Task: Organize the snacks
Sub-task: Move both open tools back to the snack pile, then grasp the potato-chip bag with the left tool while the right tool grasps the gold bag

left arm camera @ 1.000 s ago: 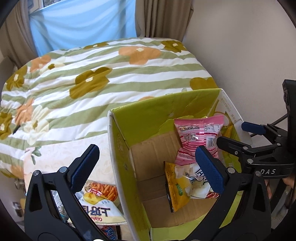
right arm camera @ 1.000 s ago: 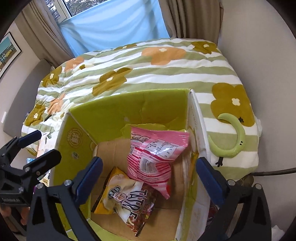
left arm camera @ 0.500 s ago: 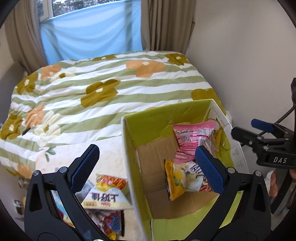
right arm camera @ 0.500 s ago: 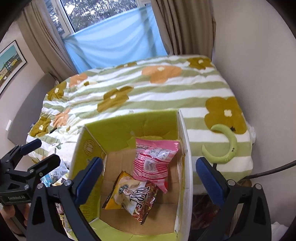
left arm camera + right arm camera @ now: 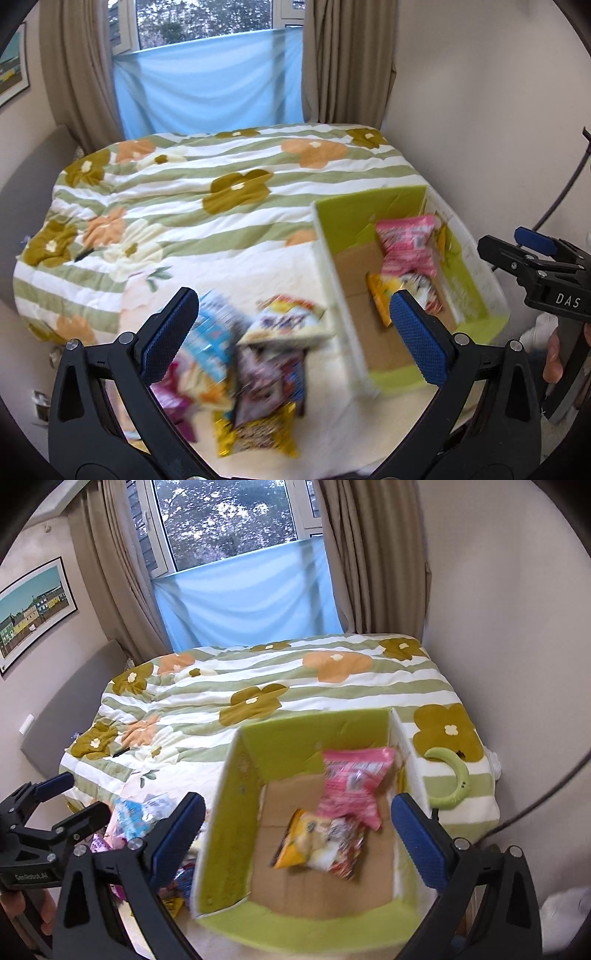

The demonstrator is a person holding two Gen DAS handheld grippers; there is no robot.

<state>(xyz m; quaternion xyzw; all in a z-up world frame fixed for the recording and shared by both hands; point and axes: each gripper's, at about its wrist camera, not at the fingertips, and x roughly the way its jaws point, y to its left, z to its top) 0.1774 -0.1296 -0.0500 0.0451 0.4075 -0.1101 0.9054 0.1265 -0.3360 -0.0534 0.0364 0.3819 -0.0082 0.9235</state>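
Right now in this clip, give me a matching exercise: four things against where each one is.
Things:
1. pink snack bag
2. blue snack bag
3. green crescent
4. left claw

Places:
A. on the blanket right of the box
B. open above the loose pile
C. in the pile left of the box
D. inside the box, against the far wall

Pairs: 1-D, 2-C, 3-A, 4-B

Flowered quilt (image 5: 280,686), blue curtain (image 5: 247,598)
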